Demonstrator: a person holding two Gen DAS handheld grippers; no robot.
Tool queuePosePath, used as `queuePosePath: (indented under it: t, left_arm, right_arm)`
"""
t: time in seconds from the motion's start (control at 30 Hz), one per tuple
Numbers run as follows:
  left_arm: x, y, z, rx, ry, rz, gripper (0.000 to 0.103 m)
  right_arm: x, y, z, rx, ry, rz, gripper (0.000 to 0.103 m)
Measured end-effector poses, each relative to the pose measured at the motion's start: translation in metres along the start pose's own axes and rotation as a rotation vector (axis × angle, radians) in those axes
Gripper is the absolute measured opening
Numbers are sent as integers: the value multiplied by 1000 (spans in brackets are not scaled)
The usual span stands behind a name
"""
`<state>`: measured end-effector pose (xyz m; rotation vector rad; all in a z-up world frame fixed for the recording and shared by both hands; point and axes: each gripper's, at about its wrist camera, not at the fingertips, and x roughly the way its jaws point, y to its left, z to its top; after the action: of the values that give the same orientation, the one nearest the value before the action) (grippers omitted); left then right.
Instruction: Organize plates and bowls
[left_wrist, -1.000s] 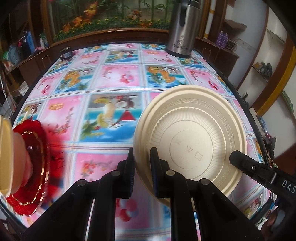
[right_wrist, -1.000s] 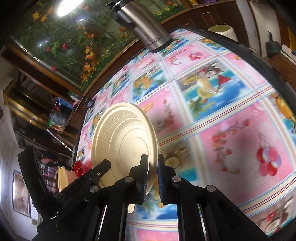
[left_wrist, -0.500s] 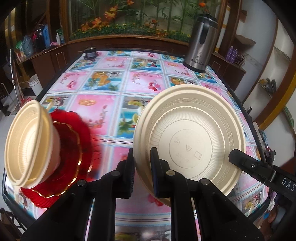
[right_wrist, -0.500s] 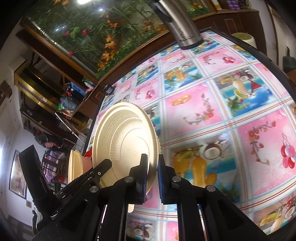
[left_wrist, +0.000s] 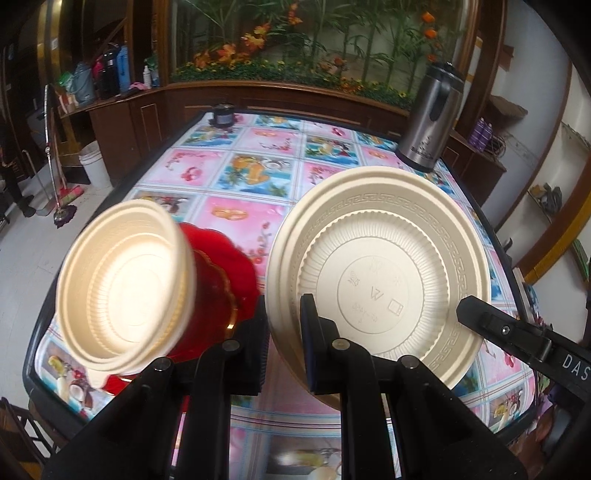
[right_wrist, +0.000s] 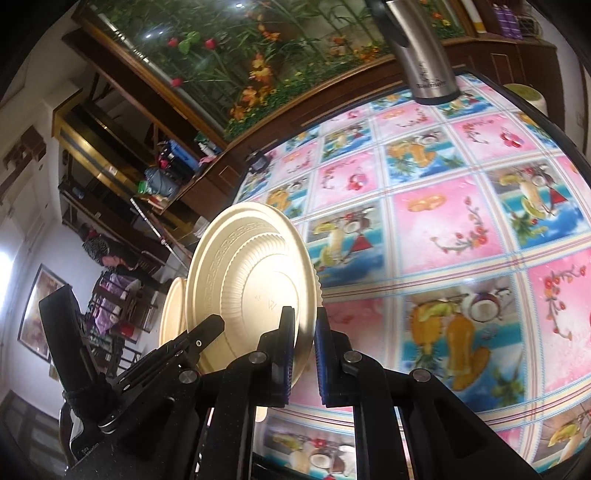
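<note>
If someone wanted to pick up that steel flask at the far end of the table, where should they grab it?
Probably around the steel flask's straight round body, coming in level from the near side. It stands upright, and its black handle would block a clamp there.

Tablecloth (left_wrist: 255, 173) mid-section open, passable. Obstacles: steel flask (left_wrist: 430, 122) far right corner, small dark jar (left_wrist: 223, 115) far edge, cream bowl (left_wrist: 125, 288) plus red plate (left_wrist: 221, 266) near left.
</note>
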<state>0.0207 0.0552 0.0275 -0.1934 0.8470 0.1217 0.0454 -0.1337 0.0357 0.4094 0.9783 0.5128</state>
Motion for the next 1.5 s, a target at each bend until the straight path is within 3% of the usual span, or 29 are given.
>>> queuePosePath:
  t: [0.8, 1.5]
  left_arm:
    - [-30, 86, 10, -141, -68, 95, 13]
    - [-35, 131, 9, -214, -74, 143, 13]
  right_arm:
    - [37, 102, 1, -171, 58, 95, 10]
    - [70, 145, 1, -232, 108, 126, 10]
